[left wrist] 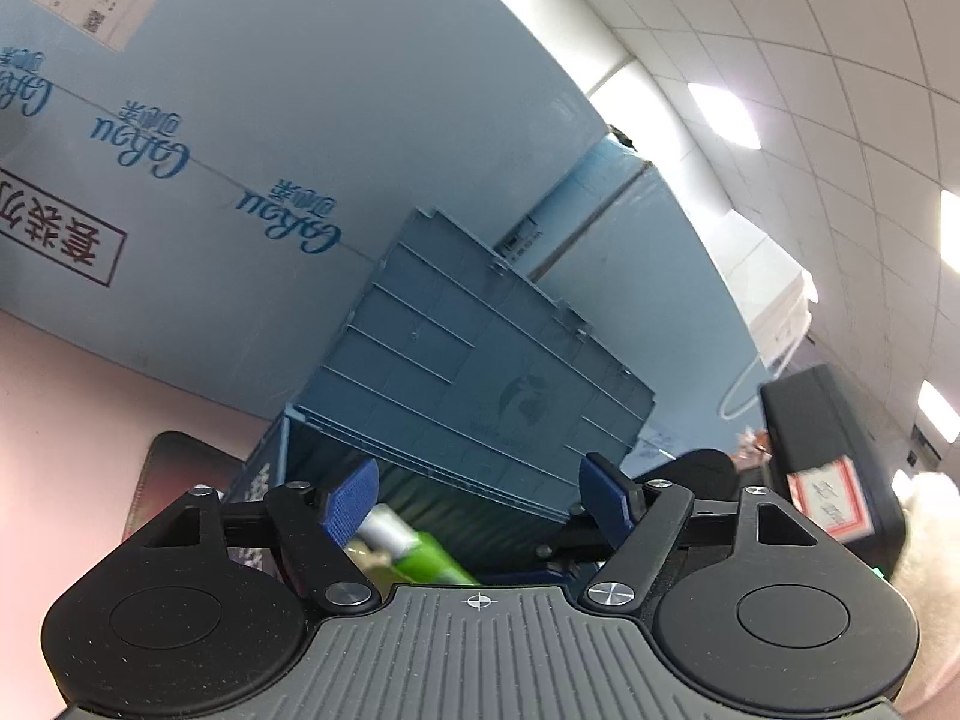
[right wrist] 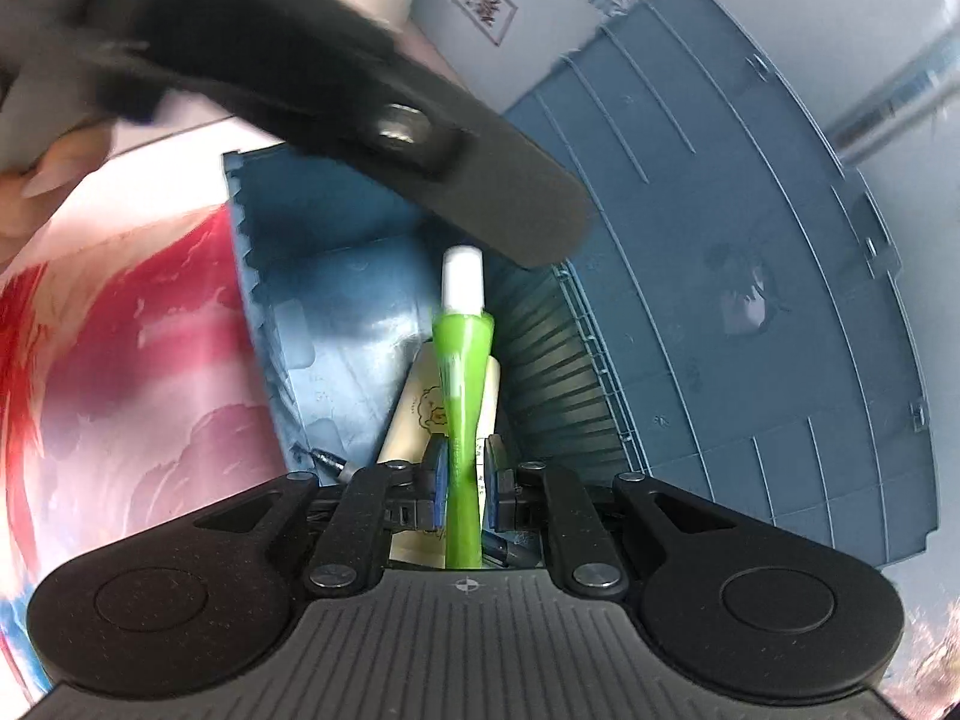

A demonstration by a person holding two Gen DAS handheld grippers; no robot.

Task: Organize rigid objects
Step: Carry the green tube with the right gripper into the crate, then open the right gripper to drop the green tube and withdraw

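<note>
Green tube (right wrist: 462,420) with a white cap sits pinched in the right gripper (right wrist: 463,480), above the open blue box (right wrist: 336,312). Left gripper (left wrist: 480,486) is spread, nothing between its pads, facing the raised lid (left wrist: 480,360).

Bright ceiling panels (left wrist: 723,114) glaring, strong fisheye bending at edges, blurred dark foreground in right view

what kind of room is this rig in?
Probably an office or lab data-collection space: tiled drop ceiling with panel lights, a printed cardboard carton used as backdrop, and a blue plastic storage box on a tabletop.
</note>
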